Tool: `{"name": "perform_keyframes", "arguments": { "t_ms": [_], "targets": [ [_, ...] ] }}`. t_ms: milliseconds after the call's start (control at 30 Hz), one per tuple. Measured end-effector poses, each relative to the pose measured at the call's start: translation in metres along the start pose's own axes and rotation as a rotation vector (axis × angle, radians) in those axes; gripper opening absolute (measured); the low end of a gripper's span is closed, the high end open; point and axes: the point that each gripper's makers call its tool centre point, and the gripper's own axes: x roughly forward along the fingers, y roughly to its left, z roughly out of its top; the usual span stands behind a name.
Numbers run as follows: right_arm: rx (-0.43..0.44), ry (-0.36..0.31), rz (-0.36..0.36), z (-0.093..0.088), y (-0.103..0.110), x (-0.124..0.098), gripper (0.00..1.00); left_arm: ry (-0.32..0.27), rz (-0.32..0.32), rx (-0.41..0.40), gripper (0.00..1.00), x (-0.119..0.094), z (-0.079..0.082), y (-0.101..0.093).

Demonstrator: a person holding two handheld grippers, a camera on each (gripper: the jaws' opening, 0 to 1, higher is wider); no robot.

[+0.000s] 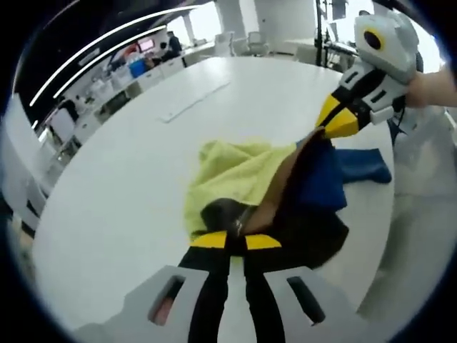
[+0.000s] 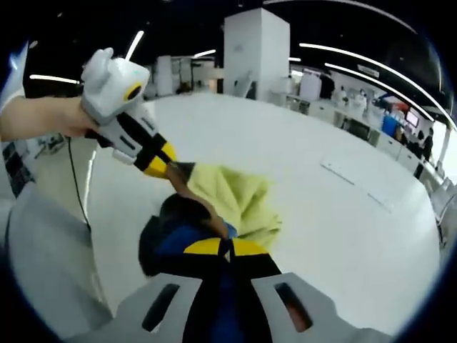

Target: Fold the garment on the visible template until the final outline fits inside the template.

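A multicoloured garment (image 1: 235, 171) of yellow, black, blue and brown cloth hangs bunched between both grippers over the white table (image 1: 128, 186). My left gripper (image 1: 235, 239) is shut on its near dark edge. My right gripper (image 1: 321, 134) comes in from the upper right and is clamped on the far edge, with a blue part (image 1: 364, 166) trailing onto the table. In the right gripper view, the right gripper (image 2: 227, 246) is shut on the blue and black cloth. There the left gripper (image 2: 173, 170) pinches the garment (image 2: 239, 200) where yellow meets brown. No template outline can be made out.
A long white strip (image 1: 193, 103) lies farther out on the table, also seen as the strip (image 2: 357, 182). A person's hand (image 2: 43, 118) holds the left gripper, and white clothing (image 1: 421, 214) stands close on the right. Desks and chairs line the room behind.
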Motion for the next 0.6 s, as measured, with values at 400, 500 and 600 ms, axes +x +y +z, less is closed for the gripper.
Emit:
{"name": "perform_keyframes", "arguments": {
  "t_ms": [400, 500, 600],
  "targets": [
    [-0.03, -0.017, -0.036, 0.016, -0.002, -0.013, 0.04, -0.027, 0.029, -0.017, 0.0, -0.018, 0.009, 0.001],
    [-0.037, -0.023, -0.043, 0.02, -0.002, -0.017, 0.04, -0.033, 0.034, -0.017, 0.0, -0.022, 0.011, -0.001],
    [-0.042, -0.032, -0.057, 0.023, -0.003, -0.022, 0.03, -0.057, 0.041, -0.028, 0.0, -0.028, 0.016, -0.002]
  ]
}}
